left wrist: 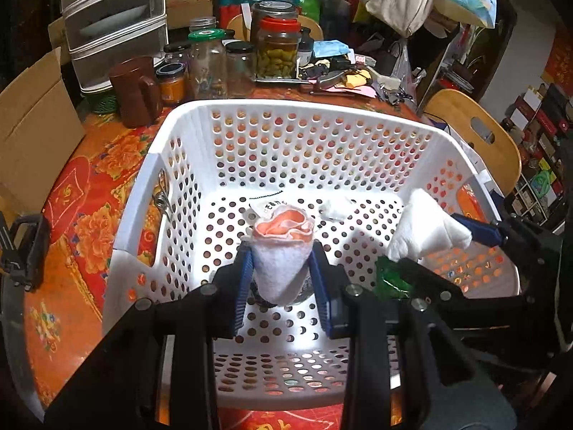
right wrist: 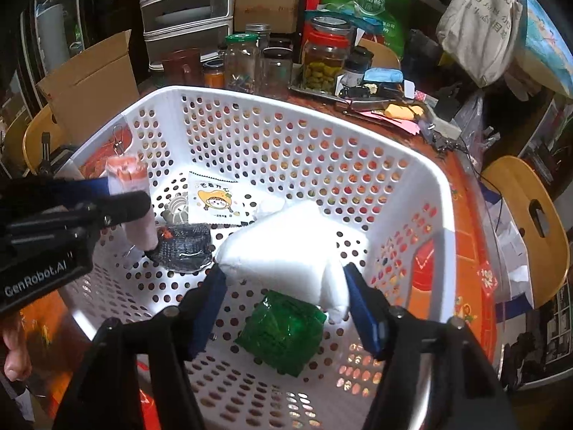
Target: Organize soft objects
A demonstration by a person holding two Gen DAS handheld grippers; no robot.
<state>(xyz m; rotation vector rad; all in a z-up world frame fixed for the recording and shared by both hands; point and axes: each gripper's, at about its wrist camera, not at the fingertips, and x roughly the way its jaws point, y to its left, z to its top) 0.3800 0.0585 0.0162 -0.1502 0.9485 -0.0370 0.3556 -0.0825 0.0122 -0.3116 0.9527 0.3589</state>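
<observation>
A white perforated basket stands on the red floral tablecloth. My left gripper is shut on a rolled white cloth with a pink-orange inside, held upright over the basket floor. A puffy white soft pad sits between the blue pads of my right gripper, touching both, above a green crinkled packet. On the basket floor lie a dark knitted piece, a cartoon-printed sachet and a small white wad.
Glass jars, a brown mug and small clutter crowd the table behind the basket. A cardboard box stands at the left, wooden chairs at the right. A metal clip hangs on the basket's left wall.
</observation>
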